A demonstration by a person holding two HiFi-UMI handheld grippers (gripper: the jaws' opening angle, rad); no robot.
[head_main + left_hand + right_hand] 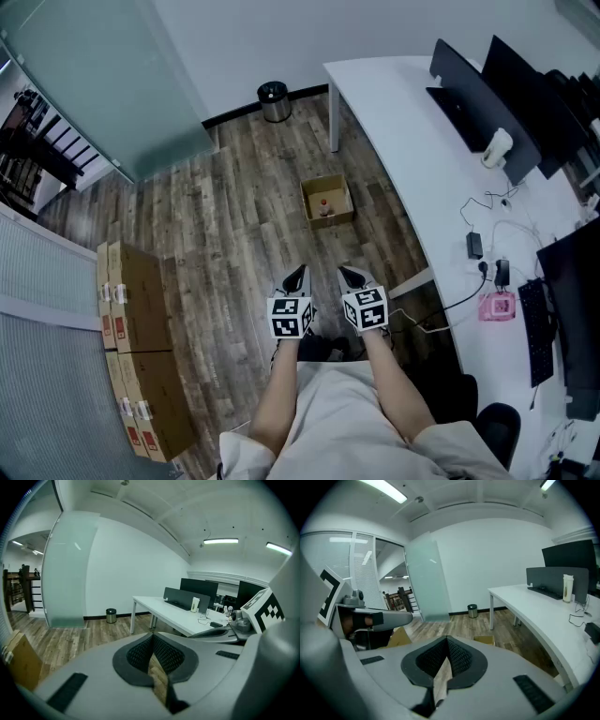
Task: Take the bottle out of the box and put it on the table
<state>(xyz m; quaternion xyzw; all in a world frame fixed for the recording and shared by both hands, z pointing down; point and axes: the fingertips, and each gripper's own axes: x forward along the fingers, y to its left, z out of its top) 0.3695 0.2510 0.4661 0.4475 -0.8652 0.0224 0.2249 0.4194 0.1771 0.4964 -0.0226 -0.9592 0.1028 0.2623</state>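
Found the bottle (324,207) down in the open cardboard box (326,182) on the wood floor, well apart from both claws and near the end of the white tabletop (403,141). Not started on the lift, by the look of it.

Had the left claw (297,277) and right claw (352,277) both pinched shut with nothing in them, side by side and angled down at the floor.

Looked like a small bottle with a reddish bit on it, too tiny in the head view to say cap or label. Guessing light, probably plastic, stiff enough to squeeze, but round and smooth, so likely to slip or twist if pinched near the top. Would go for the middle of the body, claw opened wide first, coming in from above past the box wall.

Couldn't read a brand or any writing on the bottle or box. Saw stickers on the stacked cartons (136,300) at the left, too small to read.
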